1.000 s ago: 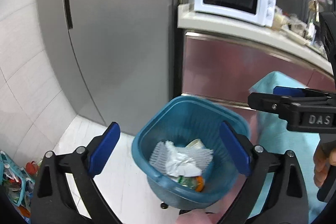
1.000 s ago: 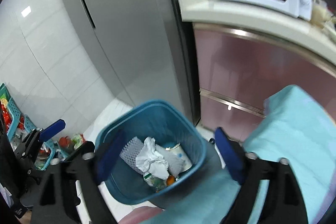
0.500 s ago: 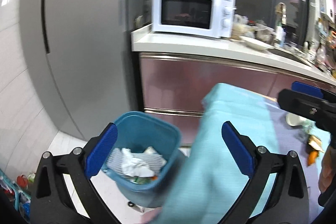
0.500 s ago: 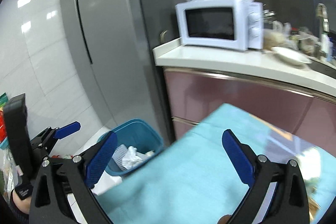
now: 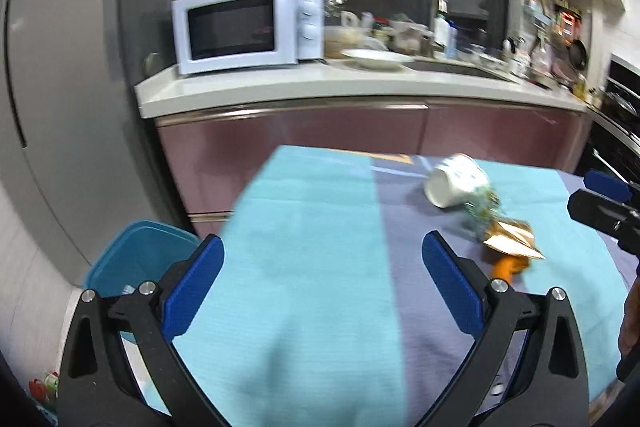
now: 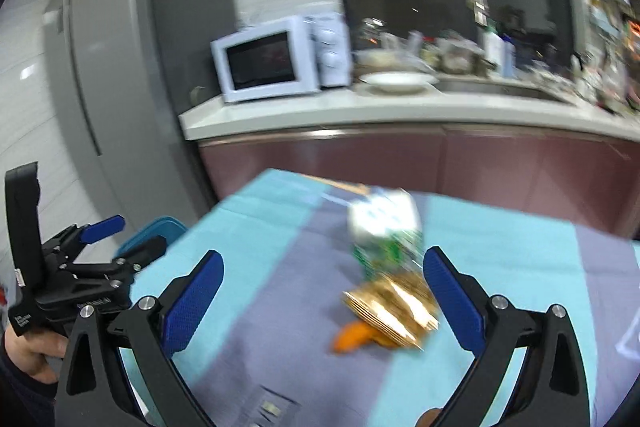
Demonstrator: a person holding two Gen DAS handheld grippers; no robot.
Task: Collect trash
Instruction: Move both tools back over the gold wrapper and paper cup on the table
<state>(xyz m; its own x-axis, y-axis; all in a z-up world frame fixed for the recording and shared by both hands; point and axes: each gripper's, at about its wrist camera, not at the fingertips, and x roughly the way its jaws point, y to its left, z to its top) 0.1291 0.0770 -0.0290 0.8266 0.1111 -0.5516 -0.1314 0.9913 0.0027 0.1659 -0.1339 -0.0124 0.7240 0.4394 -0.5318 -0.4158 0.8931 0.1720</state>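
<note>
Kitchen tabletop [image 6: 248, 315] held a tipped cup [image 6: 384, 227] and gold wrapper [image 6: 394, 309], so I kept both tools [image 6: 322, 301] [image 5: 322, 287] wide, empty.

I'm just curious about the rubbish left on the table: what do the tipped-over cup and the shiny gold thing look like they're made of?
The cup looks like paper or thin card: matte white base, printed green pattern, lying on its side. The gold wrapper seems to be metallic foil or foil-coated film: it glints brightly and holds sharp creases. Blur leaves both uncertain.

Tipped cup [image 5: 456, 182] on tablecloth [image 5: 304, 227]
</note>
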